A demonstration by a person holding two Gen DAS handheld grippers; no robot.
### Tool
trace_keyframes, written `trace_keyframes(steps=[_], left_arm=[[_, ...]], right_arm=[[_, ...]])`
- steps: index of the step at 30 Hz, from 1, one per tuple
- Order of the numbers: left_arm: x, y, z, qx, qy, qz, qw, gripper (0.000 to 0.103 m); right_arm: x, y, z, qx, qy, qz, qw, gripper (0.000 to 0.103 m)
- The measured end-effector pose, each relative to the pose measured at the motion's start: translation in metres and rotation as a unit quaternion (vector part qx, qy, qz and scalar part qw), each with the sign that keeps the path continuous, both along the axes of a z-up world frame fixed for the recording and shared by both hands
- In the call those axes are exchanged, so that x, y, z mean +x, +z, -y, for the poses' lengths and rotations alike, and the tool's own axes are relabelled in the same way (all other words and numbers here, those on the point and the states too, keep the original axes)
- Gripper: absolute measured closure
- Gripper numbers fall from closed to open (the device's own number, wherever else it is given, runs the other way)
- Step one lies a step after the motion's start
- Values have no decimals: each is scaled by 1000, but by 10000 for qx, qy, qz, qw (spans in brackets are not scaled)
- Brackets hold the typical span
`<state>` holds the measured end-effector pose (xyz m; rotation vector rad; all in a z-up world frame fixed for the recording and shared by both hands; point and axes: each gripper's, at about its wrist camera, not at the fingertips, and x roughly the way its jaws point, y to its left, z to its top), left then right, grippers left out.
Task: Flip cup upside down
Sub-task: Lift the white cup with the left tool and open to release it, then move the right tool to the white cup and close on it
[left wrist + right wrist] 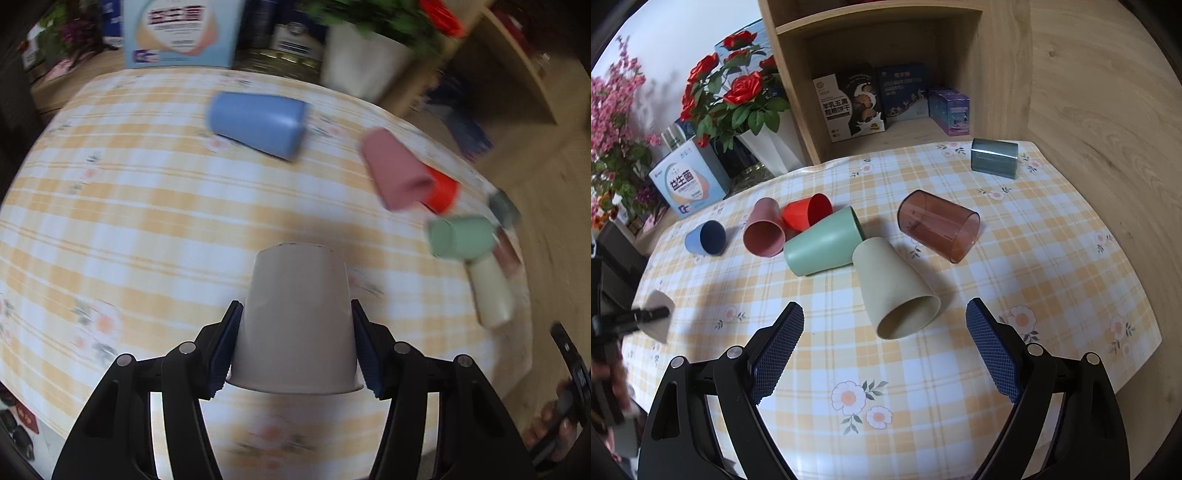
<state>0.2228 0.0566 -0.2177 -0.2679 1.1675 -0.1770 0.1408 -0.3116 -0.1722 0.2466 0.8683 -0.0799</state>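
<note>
My left gripper (295, 343) is shut on a grey cup (295, 317), held above the checked tablecloth (147, 221) with its rim toward the camera and its base pointing away. The same cup (659, 319) shows at the left edge of the right wrist view, between the other gripper's fingers. My right gripper (884, 347) is open and empty, above the table just in front of a cream cup (895, 288) lying on its side with its mouth facing me.
Several cups lie on their sides: blue (705, 238), pink (764, 232), red (807, 212), green (823, 245), clear brown (938, 225). A grey-green box (994, 158) sits at the far right. A vase of roses (768, 151), boxes and a wooden shelf (871, 74) stand behind.
</note>
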Motion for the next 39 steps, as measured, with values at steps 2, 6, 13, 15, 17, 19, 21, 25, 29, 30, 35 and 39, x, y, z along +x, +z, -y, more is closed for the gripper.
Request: trace_keyframes(steps=[2, 6, 13, 15, 17, 19, 21, 25, 29, 30, 35, 39], left_arm=[[-8, -5, 27, -240, -175, -59, 9995, 47], [-14, -16, 88, -522, -519, -160, 9972, 47], [-19, -24, 167, -538, -1211, -187, 9910, 47], [-24, -28, 185, -469, -1390, -156, 9891, 47], [-25, -34, 199, -466, -1501, -199, 9874, 47], [-26, -40, 205, -522, -1480, -258, 9873, 47], [-27, -47, 209, -528, -1487, -346, 9869, 47], [-32, -52, 211, -602, -1584, -435, 9846, 47], [-32, -56, 215, -554, -1661, -443, 9836, 47], [-32, -57, 215, -555, -1679, -425, 9833, 47], [-32, -54, 211, -485, -1670, -290, 9843, 37], [-34, -47, 206, -502, -1630, -187, 9852, 26]], right_arm=[[-2, 0, 4, 12, -30, -3, 10000, 16], [-6, 1, 12, -12, -61, -5, 10000, 16], [-16, 2, 31, 20, -243, 14, 9997, 16], [-18, 1, 36, 25, -290, -4, 9996, 16], [-20, 0, 40, 16, -330, -19, 9995, 16], [-22, -1, 43, 4, -363, -35, 9993, 16], [-22, -3, 47, -2, -406, -56, 9992, 16], [-22, -6, 51, 36, -471, -88, 9988, 16], [-21, -8, 49, 43, -444, -128, 9989, 16], [-20, -8, 48, 45, -431, -141, 9990, 16], [-21, -8, 47, 36, -433, -145, 9989, 16], [-22, -5, 46, 31, -441, -133, 9989, 17]])
